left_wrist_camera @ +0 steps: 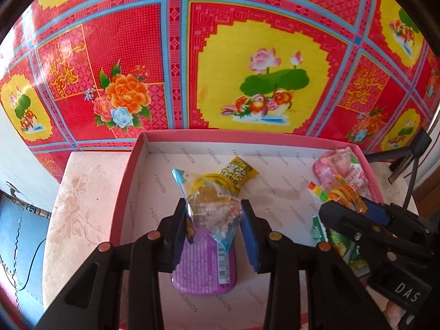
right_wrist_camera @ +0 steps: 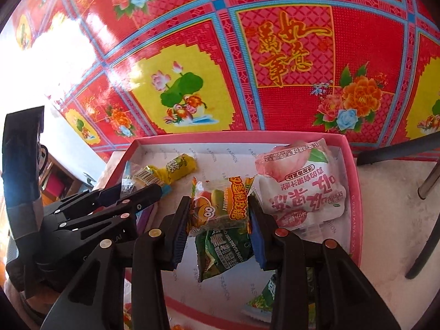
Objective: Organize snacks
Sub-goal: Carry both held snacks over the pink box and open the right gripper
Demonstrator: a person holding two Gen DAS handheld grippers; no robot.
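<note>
Progress is partial: several snack packets lie in the shallow pink cardboard box point(left_wrist_camera: 129, 181), while the left hand-held gripper point(left_wrist_camera: 214, 220) grasps a clear yellow-and-blue candy packet point(left_wrist_camera: 209, 200) and the right hand-held gripper point(right_wrist_camera: 218, 214) grasps an orange gummy packet point(right_wrist_camera: 220, 206), both unplaced.

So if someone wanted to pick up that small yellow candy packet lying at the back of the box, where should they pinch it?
Probably across the plump middle of the yellow candy packet, coming from above. It lies flat on the floor of the pink box, apart from the walls, and its narrow width should fit between two fingers; the crimped ends look flimsy.
</note>
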